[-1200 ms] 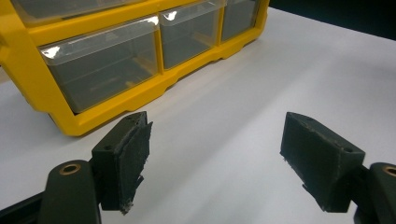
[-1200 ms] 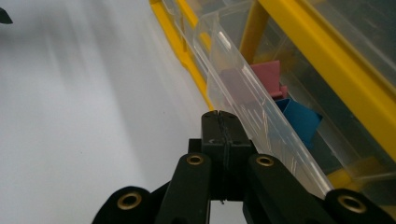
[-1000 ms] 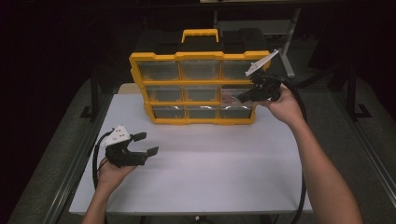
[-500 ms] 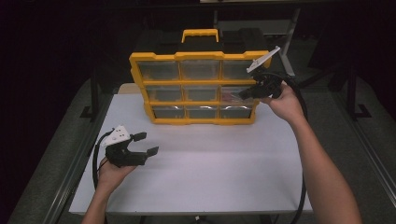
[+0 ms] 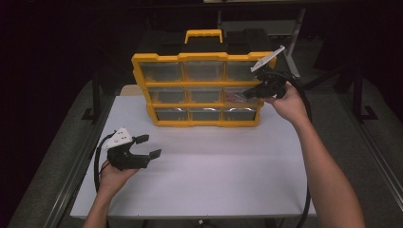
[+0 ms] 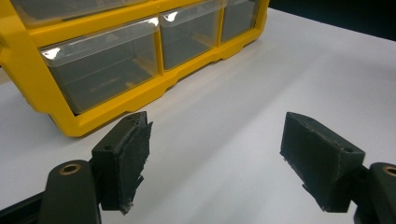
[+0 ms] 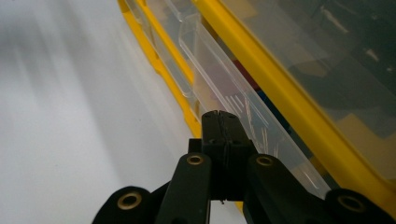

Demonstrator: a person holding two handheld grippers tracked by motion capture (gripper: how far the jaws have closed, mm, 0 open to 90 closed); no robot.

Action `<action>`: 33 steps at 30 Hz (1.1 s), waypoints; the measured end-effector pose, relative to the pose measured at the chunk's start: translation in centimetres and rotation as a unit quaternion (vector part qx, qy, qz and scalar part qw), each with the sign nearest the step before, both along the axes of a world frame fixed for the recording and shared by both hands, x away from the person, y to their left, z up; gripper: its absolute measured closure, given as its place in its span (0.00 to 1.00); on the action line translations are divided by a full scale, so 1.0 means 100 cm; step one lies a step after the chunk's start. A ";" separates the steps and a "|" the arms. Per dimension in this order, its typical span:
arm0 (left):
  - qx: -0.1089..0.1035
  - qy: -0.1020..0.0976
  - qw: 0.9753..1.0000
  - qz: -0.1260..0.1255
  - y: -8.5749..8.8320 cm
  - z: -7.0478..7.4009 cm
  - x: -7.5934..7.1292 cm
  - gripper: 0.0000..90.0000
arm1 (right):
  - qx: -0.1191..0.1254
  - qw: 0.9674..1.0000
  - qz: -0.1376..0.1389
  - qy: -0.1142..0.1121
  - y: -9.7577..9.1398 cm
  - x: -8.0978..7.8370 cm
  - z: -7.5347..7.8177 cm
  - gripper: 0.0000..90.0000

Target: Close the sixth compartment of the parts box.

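Pressing closed right gripper [image 5: 250, 93] against middle-right clear drawer [image 5: 239, 95] of yellow organizer [image 5: 142, 76]. Left gripper [image 5: 148, 146] wide, empty, above table [image 5: 214, 166].

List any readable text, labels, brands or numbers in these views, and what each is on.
None readable.
Yellow organizer: no legible brand or label on its frame, handle or clear drawers.
Left gripper and right gripper: no markings on the jaws or bodies.
White table: blank.

A white table [image 5: 199, 190] stands over grey floor [image 5: 375, 142], a dark metal frame [image 5: 354, 90] behind.
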State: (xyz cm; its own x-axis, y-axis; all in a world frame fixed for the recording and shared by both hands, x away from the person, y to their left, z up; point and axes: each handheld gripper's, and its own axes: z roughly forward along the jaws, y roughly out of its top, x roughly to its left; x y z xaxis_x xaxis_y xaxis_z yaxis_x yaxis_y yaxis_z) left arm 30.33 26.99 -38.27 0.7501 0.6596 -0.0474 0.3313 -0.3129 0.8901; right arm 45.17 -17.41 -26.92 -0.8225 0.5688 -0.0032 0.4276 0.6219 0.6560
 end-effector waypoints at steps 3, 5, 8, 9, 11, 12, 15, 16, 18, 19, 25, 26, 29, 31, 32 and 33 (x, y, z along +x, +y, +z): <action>-0.001 0.000 1.000 0.000 0.000 0.000 0.000 0.26 | -0.001 1.000 -0.002 -0.001 -0.001 0.000 0.000 0.99; -0.001 0.000 1.000 0.000 0.000 0.000 0.000 0.26 | -0.002 1.000 0.003 -0.010 -0.002 0.002 -0.001 0.99; -0.001 0.000 1.000 0.000 -0.001 0.000 0.000 0.26 | -0.004 1.000 0.000 -0.015 -0.002 0.002 -0.002 0.99; -0.001 0.000 1.000 0.001 0.000 0.000 0.000 0.26 | -0.003 1.000 -0.005 -0.012 -0.001 0.001 -0.001 0.99; 0.000 0.000 1.000 0.000 0.000 0.000 0.000 0.26 | -0.004 1.000 -0.008 -0.013 -0.001 0.002 -0.002 0.99; 0.000 0.001 1.000 0.000 0.000 0.000 0.000 0.26 | -0.004 1.000 -0.009 -0.014 -0.001 0.002 -0.002 0.99; 0.000 0.000 1.000 0.001 0.000 0.000 -0.001 0.26 | -0.002 1.000 -0.011 -0.016 -0.001 0.003 -0.002 0.99; 0.000 0.001 1.000 0.000 0.000 0.000 0.000 0.26 | -0.002 1.000 -0.011 -0.015 -0.001 0.002 -0.002 0.99; 0.000 0.001 1.000 0.000 0.000 0.000 0.000 0.26 | -0.002 1.000 -0.013 -0.016 -0.001 0.002 -0.003 0.99; 0.000 0.001 1.000 0.000 0.000 0.000 -0.001 0.26 | -0.003 1.000 -0.013 -0.016 -0.001 0.002 -0.003 0.99; -0.001 0.000 1.000 0.001 0.000 0.000 -0.001 0.26 | 0.001 1.000 -0.015 -0.017 -0.002 0.001 -0.004 0.98; -0.001 0.000 1.000 0.001 0.000 0.000 -0.001 0.26 | 0.005 1.000 -0.016 -0.016 -0.002 0.001 -0.005 0.97; -0.001 0.001 1.000 0.000 -0.001 0.000 0.000 0.26 | 0.015 1.000 -0.014 -0.006 -0.004 0.000 -0.009 0.95; -0.002 0.000 1.000 0.001 -0.001 0.000 0.000 0.26 | 0.026 1.000 -0.014 0.001 -0.005 -0.003 -0.012 0.94; -0.004 0.001 1.000 0.001 -0.001 -0.001 -0.001 0.26 | 0.028 1.000 -0.013 0.004 -0.005 -0.003 -0.014 0.92; 0.000 0.003 1.000 0.001 -0.001 0.000 -0.001 0.26 | 0.031 0.999 -0.013 0.006 -0.005 -0.004 -0.015 0.91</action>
